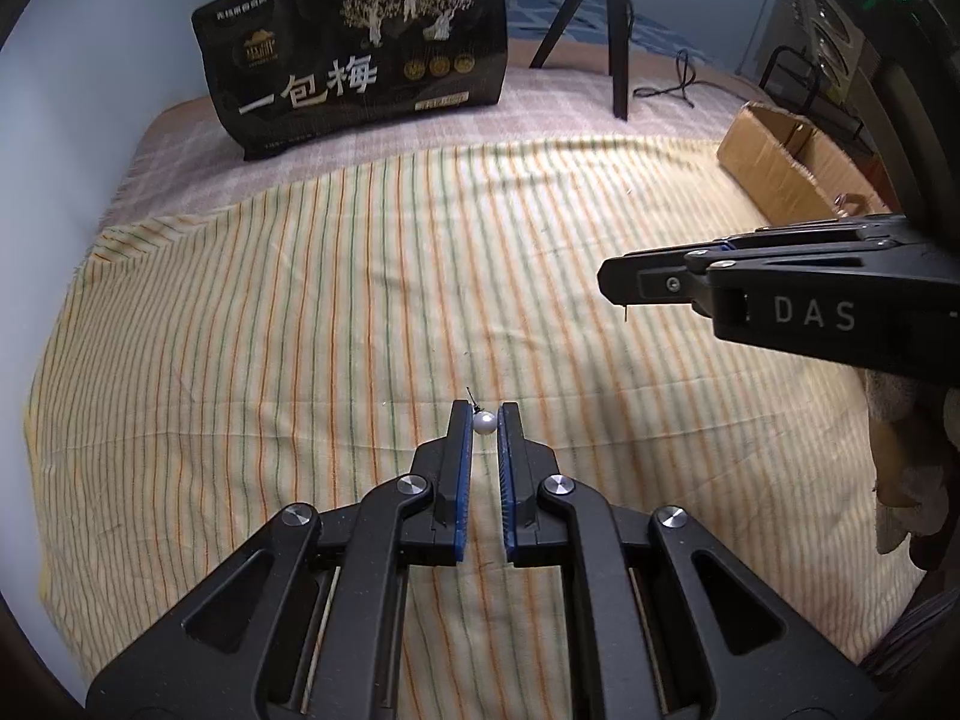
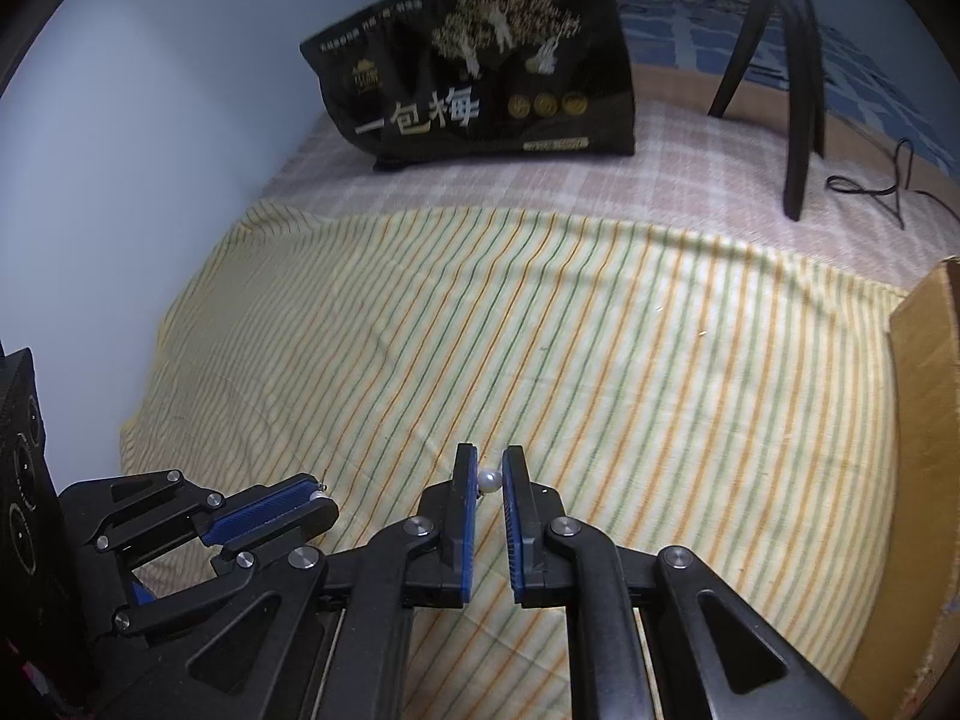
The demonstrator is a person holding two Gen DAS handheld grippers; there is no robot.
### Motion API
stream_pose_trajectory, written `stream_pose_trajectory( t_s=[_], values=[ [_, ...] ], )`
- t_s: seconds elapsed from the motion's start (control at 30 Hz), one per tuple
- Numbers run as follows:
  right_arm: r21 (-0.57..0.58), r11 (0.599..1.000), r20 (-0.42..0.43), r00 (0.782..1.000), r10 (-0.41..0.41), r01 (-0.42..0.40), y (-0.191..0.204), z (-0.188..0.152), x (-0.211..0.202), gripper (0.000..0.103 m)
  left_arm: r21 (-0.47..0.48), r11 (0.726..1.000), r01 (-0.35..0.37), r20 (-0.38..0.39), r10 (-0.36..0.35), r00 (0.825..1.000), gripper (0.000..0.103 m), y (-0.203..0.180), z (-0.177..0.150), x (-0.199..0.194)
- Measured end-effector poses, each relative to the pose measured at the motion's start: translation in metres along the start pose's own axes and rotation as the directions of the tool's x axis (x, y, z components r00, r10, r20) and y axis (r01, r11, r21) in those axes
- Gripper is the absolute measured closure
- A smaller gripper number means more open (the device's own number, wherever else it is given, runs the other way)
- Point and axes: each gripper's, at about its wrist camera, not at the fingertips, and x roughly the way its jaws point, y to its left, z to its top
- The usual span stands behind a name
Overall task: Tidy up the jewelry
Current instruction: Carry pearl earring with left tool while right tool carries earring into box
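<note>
Striped cloth [image 1: 300, 312] covered the bed, with a black bag [image 1: 354, 54] at the back and a cardboard box [image 1: 780, 168] to the right. Each gripper had its jaws nearly closed on a pearl earring: the left gripper [image 1: 483, 414] pinched one pearl [image 1: 484, 423], the right gripper [image 2: 489, 462] another [image 2: 489, 480]. Both earrings seemed picked up; next, probably, came carrying them to the box without slackening the pinch.
</note>
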Motion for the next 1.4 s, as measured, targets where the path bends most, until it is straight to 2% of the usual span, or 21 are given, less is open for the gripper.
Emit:
stream_pose_trajectory(
  t_s=[0.3, 0.77, 1.13, 1.4],
  values=[
    [0.016, 0.999, 0.074, 0.997, -0.033, 0.031, -0.011, -0.003, -0.050, 0.097, -0.006, 0.999, 0.053, 0.081, -0.052, 0.995, 0.097, -0.024, 0.015, -0.034],
    [0.090, 0.988, 0.160, 0.977, -0.141, 0.128, -0.057, -0.039, -0.137, 0.097, 0.035, 0.986, 0.161, 0.180, -0.165, 0.970, 0.097, -0.087, 0.051, -0.068],
    [0.183, 0.963, 0.183, 0.955, -0.232, 0.198, -0.109, -0.077, -0.185, 0.097, 0.050, 0.973, 0.225, 0.227, -0.231, 0.946, 0.097, -0.137, 0.079, -0.072],
    [0.224, 0.944, 0.169, 0.945, -0.281, 0.241, -0.142, -0.097, -0.197, 0.097, 0.061, 0.965, 0.255, 0.234, -0.262, 0.936, 0.097, -0.173, 0.095, -0.059]
  ],
)
